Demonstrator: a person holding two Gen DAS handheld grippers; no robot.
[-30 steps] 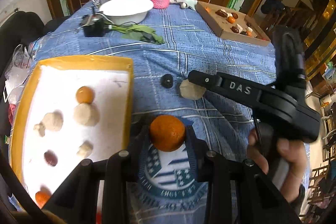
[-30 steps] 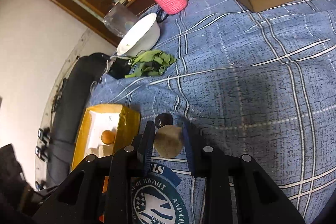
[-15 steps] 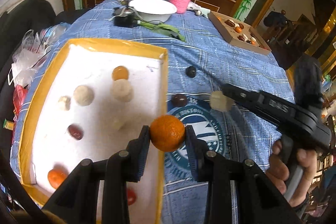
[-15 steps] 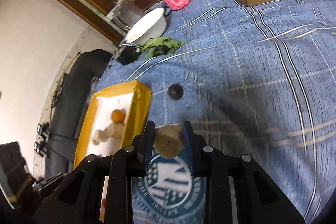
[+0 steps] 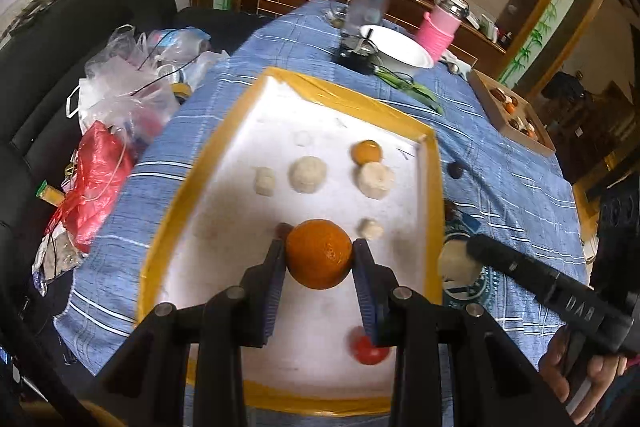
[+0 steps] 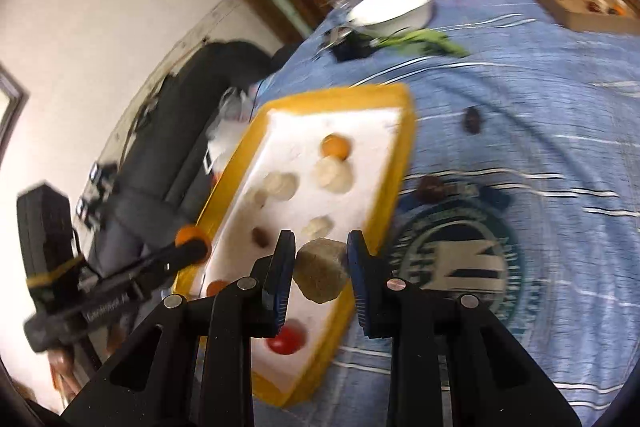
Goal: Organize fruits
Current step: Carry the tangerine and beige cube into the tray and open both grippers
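My left gripper (image 5: 319,254) is shut on an orange (image 5: 319,254) and hangs over the white floor of the yellow-rimmed tray (image 5: 434,187). My right gripper (image 6: 321,269) is shut on a pale tan fruit piece (image 6: 322,270) above the tray's right rim (image 6: 390,187). In the left wrist view that same piece (image 5: 458,261) shows at the tip of the right gripper, just outside the rim. The tray holds several fruits: a small orange one (image 5: 366,151), pale lumps (image 5: 307,174) and a red one (image 5: 368,349). Two dark fruits (image 6: 472,121) (image 6: 432,187) lie on the blue cloth.
A white bowl (image 5: 400,47), a pink knitted cup (image 5: 438,33), a glass mug (image 5: 366,9) and green leaves (image 5: 412,87) stand at the table's far end. A cardboard tray of fruits (image 5: 516,115) sits far right. Plastic bags (image 5: 120,99) lie left of the table.
Both grippers have swung left from the blue cloth toward the yellow tray, each still holding its fruit. The orange now hangs over the tray's floor; the tan piece has reached the rim.
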